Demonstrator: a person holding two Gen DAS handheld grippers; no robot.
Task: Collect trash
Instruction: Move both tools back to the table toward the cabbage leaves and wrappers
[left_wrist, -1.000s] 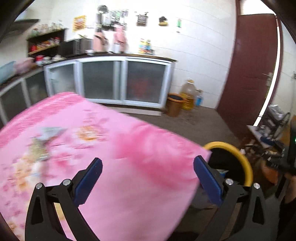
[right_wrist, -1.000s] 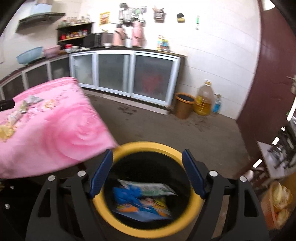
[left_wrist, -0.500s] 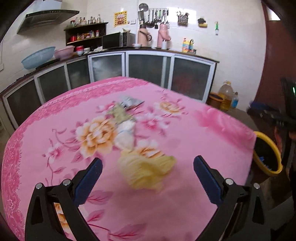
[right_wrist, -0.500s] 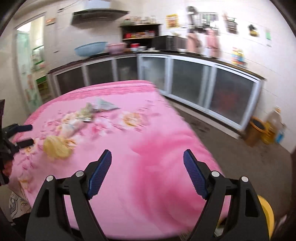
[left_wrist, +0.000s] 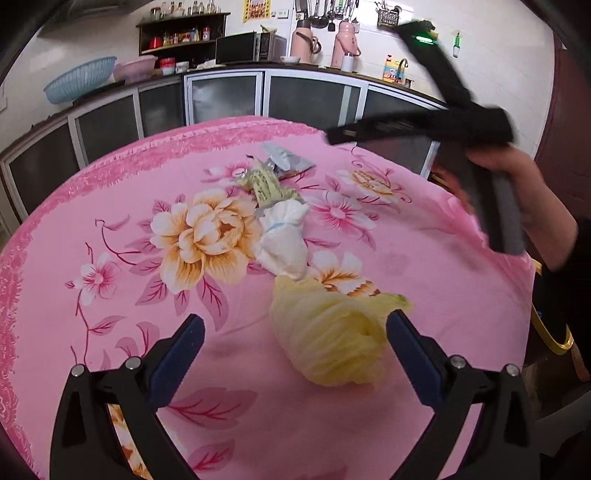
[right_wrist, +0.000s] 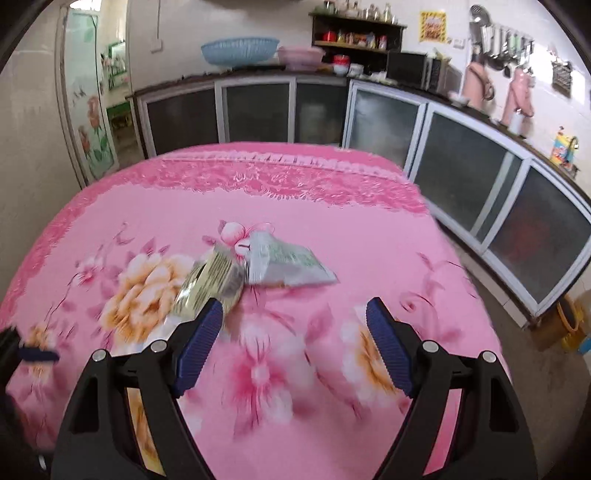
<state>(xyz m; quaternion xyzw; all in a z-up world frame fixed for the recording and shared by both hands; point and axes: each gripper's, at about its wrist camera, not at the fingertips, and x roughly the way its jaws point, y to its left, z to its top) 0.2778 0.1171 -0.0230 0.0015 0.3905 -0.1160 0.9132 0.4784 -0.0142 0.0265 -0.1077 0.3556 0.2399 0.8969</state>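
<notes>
On the pink flowered tablecloth (left_wrist: 110, 229) lies a row of trash. A yellow-green cabbage leaf (left_wrist: 328, 336) is nearest, between the tips of my open, empty left gripper (left_wrist: 295, 336). Behind it lie a crumpled white tissue (left_wrist: 284, 236), a yellow-green wrapper (left_wrist: 266, 182) and a silver packet (left_wrist: 286, 160). My right gripper (right_wrist: 295, 328) is open and empty above the cloth, just short of the yellow-green wrapper (right_wrist: 210, 280) and the silver packet (right_wrist: 288, 262). It shows blurred, held in a hand, in the left wrist view (left_wrist: 424, 127).
A yellow-rimmed black bin (left_wrist: 550, 325) stands off the table's right edge. Kitchen cabinets (right_wrist: 461, 162) run along the walls behind the table. A small orange bucket (right_wrist: 570, 321) sits on the floor at the far right.
Both grippers swung from the bin side back over the table. The left came down close to the cabbage leaf. The right now faces the wrappers, still open.
</notes>
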